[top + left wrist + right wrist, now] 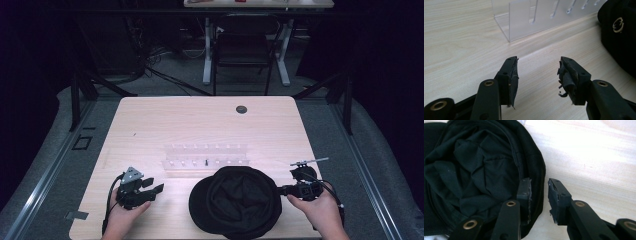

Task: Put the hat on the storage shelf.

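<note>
Now, two hand-held grippers down low on the bench (150, 115), a black cap between them.
Left hand-held gripper (152, 186) sits released, jaws wide, holding nothing, clear rack (206, 155) just beyond. Black cap (235, 200) lies upside down, front centre. Right hand-held gripper (280, 190) straddles the cap's rim, jaws parted around it, not clenched.

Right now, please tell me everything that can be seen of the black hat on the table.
The hat is black, soft cloth, lying upside down at the near edge of the table, its crumpled lining facing up. A small gold emblem shows on its outer side. The right gripper has its jaws open astride the rim, one jaw inside, one outside. The clear rack stands just behind it.
</note>
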